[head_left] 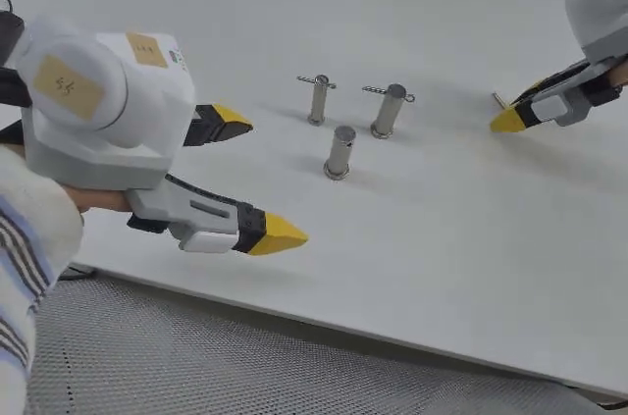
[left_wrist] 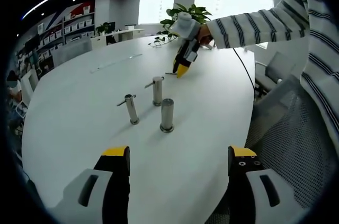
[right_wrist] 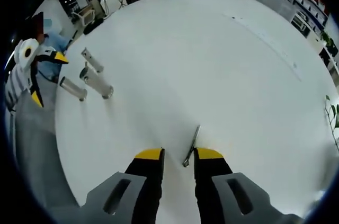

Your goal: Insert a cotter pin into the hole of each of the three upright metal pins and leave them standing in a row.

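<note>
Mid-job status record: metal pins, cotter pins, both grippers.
standing: three metal pins upright on the table
layout: triangle, not a row
pinned: far-left pin and far-right pin, cotter pin through each top
unpinned: near pin
loose cotter pin: on the table, between the right gripper's jaws
right gripper: jaws slightly apart
left gripper: open, holding nothing, facing the pins

In the head view the right gripper point(head_left: 515, 109) is cut off by the right edge, and its jaws hide most of the loose cotter pin point(head_left: 498, 99). The hole in the near upright pin point(head_left: 340, 152) is too small to make out.
</note>
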A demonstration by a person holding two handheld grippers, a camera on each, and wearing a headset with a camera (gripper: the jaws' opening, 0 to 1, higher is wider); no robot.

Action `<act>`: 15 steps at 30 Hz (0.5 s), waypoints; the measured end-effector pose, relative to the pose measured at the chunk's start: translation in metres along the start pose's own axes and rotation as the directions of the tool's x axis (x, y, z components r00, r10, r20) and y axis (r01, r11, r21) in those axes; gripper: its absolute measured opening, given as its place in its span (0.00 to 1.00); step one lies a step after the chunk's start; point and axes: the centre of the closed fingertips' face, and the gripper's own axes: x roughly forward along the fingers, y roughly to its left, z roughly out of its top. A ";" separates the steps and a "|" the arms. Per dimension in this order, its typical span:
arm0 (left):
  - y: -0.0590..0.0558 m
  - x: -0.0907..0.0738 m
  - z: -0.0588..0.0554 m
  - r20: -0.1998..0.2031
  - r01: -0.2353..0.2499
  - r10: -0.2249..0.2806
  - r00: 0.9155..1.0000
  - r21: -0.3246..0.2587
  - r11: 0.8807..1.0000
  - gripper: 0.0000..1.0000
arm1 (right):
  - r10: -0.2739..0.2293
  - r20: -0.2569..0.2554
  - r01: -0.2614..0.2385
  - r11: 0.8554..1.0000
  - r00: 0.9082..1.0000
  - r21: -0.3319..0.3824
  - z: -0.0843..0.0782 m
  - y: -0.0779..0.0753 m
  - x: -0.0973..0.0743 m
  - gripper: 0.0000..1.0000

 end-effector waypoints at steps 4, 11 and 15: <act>-0.001 0.000 -0.002 -0.006 0.000 0.000 1.000 0.000 1.000 0.75 | -0.007 -0.014 0.007 1.000 1.000 -0.009 0.000 -0.002 0.000 0.20; 0.001 0.001 -0.001 -0.009 -0.007 0.007 1.000 0.001 1.000 0.74 | -0.042 -0.054 0.040 0.998 0.998 -0.048 -0.001 -0.006 0.000 0.13; 0.000 0.002 -0.003 -0.019 -0.005 0.005 1.000 0.004 1.000 0.74 | -0.062 -0.073 0.059 0.997 0.995 -0.046 -0.002 -0.011 -0.001 0.07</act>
